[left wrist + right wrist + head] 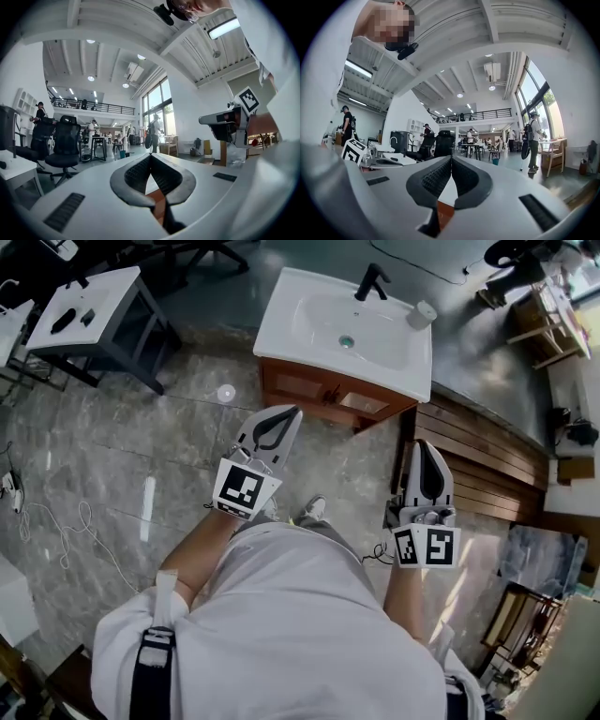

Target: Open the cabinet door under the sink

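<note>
Cabinet doors [300,385] under sink [281,320], ahead of and lower than both grippers, untouched. Left gripper [292,414] jaws together, empty, lined up nearer doors. Right gripper [424,446] likewise closed, empty, off to side.

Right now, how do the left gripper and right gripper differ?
The left gripper angles toward the cabinet under the sink; the right gripper points straight up the head view. Left gripper's tip shows by the cabinet front; right gripper's shows off to its side, over the wooden slats. Both are shut, empty, touching nothing.
</note>
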### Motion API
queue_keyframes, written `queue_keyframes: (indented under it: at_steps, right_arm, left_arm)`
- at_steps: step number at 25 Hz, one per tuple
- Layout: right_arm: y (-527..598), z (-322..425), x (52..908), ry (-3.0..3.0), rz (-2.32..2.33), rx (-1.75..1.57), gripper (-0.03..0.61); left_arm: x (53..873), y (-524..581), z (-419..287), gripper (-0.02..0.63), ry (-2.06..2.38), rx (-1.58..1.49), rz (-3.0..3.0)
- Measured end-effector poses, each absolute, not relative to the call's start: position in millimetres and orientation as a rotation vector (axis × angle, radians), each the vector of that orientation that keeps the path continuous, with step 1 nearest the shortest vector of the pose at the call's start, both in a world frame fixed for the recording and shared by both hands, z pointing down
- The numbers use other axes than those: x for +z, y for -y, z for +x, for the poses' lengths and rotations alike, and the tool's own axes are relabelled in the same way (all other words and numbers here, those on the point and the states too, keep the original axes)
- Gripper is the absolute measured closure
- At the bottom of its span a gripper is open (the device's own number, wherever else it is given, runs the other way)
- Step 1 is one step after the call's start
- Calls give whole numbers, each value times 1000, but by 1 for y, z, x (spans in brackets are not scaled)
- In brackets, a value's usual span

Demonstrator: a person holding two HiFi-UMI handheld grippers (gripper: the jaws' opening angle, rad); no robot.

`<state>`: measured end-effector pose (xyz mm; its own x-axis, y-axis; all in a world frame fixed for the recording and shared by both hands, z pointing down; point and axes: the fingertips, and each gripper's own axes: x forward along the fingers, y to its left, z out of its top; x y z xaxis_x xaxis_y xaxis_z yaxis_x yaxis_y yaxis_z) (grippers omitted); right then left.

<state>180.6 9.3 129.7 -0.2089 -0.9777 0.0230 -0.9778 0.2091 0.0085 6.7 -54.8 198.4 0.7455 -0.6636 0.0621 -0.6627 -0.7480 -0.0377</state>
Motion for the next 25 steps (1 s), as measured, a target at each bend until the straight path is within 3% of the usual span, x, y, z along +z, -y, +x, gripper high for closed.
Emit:
queue_keyframes:
  at_steps: [25]
  right_arm:
    - [-9, 171, 188, 2523, 1693, 225, 546]
  left_arm:
    - [250, 36, 35, 600, -1287, -299, -2882]
